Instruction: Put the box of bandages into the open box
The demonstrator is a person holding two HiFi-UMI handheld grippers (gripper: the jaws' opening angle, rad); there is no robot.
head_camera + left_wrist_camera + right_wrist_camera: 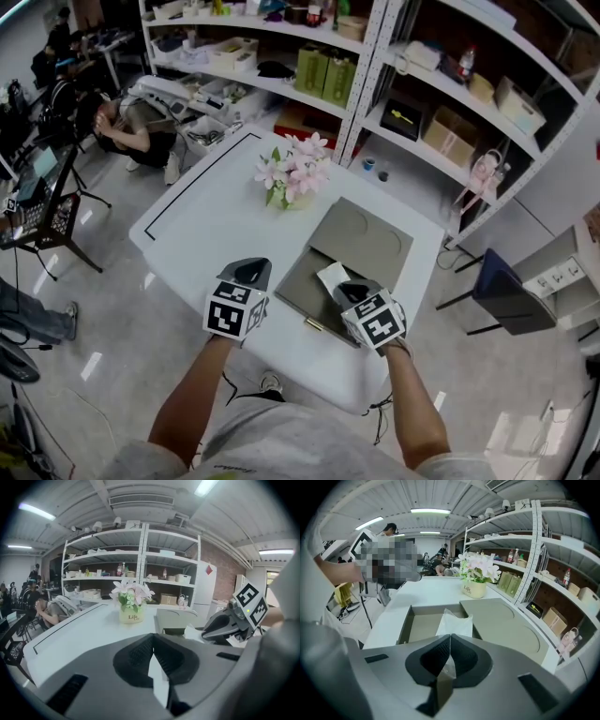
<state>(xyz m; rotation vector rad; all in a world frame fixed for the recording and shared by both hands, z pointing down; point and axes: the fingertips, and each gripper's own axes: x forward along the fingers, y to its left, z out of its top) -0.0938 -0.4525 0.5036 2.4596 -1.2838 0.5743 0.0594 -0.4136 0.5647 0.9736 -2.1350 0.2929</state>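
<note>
The open grey box (298, 292) lies on the white table (206, 216), its lid (364, 239) folded flat behind it. My right gripper (345, 291) hovers over the box's right part, shut on the edge of the white, plastic-wrapped box of bandages (332, 276). In the right gripper view the bandages (454, 623) stick out from the right gripper (449, 640) above the box's floor (421, 626). My left gripper (251, 272) hangs just left of the box, shut with nothing in it. In the left gripper view the left gripper (151, 639) points toward the flowers; the right gripper (220, 627) shows at its right.
A pot of pink and white flowers (295, 173) stands behind the box on the table. White shelving (422, 84) with boxes and bottles lines the back. A person (136, 127) crouches on the floor at far left. A dark chair (502, 291) stands at the right.
</note>
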